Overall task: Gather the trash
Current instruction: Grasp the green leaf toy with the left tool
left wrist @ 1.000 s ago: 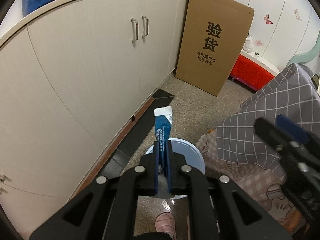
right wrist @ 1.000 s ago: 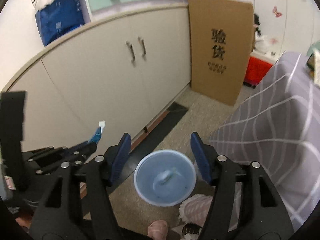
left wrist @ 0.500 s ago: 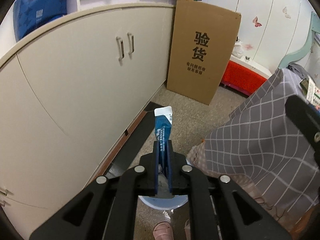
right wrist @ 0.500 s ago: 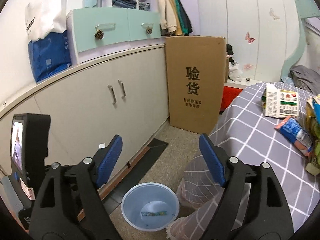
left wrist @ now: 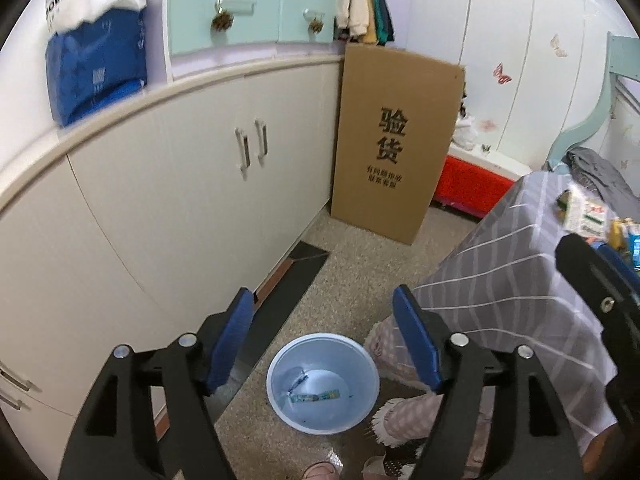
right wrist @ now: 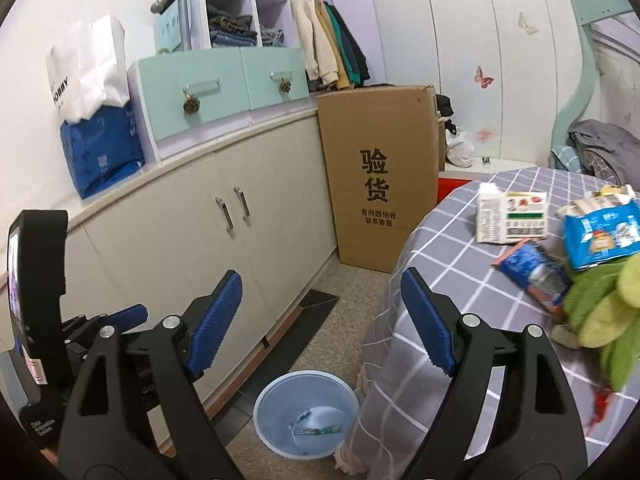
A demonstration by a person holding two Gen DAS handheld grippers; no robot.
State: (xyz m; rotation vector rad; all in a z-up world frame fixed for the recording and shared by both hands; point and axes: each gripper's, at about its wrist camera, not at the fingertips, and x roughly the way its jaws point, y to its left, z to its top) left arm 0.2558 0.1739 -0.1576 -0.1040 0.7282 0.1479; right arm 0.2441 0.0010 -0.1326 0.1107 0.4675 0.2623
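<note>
Wrappers (right wrist: 534, 270) are crowding the table (right wrist: 452, 216) at right; both tools, left tool (left wrist: 322, 340) and right tool (right wrist: 320, 320), are gaping empty, the left's jaws having just been opening; reaching risks nudging one off the edge beside the bin (right wrist: 272, 420).

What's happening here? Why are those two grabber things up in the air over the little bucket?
A person is tidying up trash with a grabber in each hand. The left gripper has just been opening, with nothing between its fingers now. A blue wrapper lies in the blue bin on the floor, beside another wrapper. The right gripper is open and empty too. More packets, like the blue snack packet, still wait on the checked tablecloth.
</note>
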